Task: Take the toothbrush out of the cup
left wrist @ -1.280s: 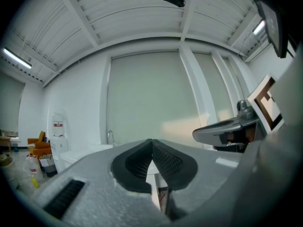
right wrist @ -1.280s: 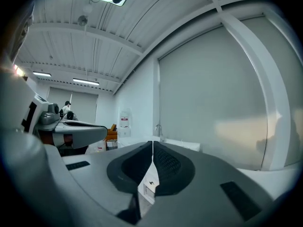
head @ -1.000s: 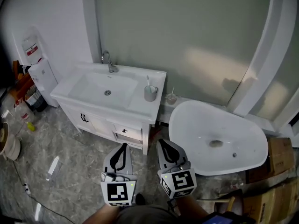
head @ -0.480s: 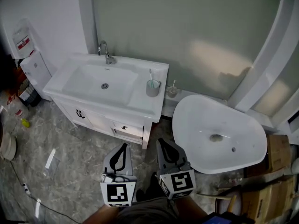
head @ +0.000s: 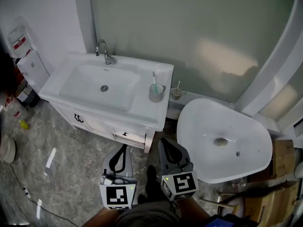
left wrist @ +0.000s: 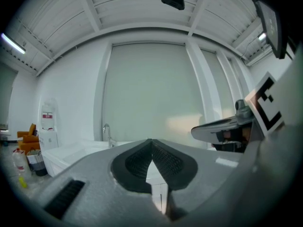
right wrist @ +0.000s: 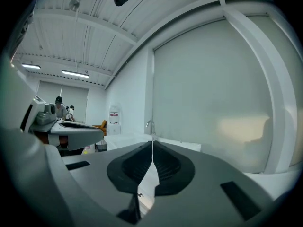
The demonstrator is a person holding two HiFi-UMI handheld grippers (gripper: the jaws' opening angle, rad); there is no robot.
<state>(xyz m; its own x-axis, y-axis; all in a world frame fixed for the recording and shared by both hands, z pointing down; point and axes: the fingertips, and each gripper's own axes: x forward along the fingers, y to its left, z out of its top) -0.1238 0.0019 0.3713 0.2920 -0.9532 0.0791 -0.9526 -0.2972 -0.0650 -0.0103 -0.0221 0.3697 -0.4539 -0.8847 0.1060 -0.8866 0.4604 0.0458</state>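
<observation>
Well beyond the right claw [head: 163,141] (shut), toothbrush [head: 154,79] sits in cup [head: 155,94].

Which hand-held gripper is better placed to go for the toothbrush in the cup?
Right, probably. The right hand-held gripper sits nearly in line with the cup and toothbrush; the left hand-held gripper is further aside. Both are shut and empty.

This is looking like a bathroom set built inside a large hall or workshop. A white bench [head: 142,109] with a sink [head: 80,84] and tap [head: 102,51] is standing at 11 o'clock, carrying a cup [head: 155,94] with a toothbrush [head: 154,79]. A loose white tub [head: 222,141] is lying at 3 o'clock beside cardboard boxes [head: 284,155]. A water dispenser [head: 31,70] is standing at 10 o'clock. Strip lights [right wrist: 75,74] are glowing under a ribbed ceiling [right wrist: 85,37].
</observation>
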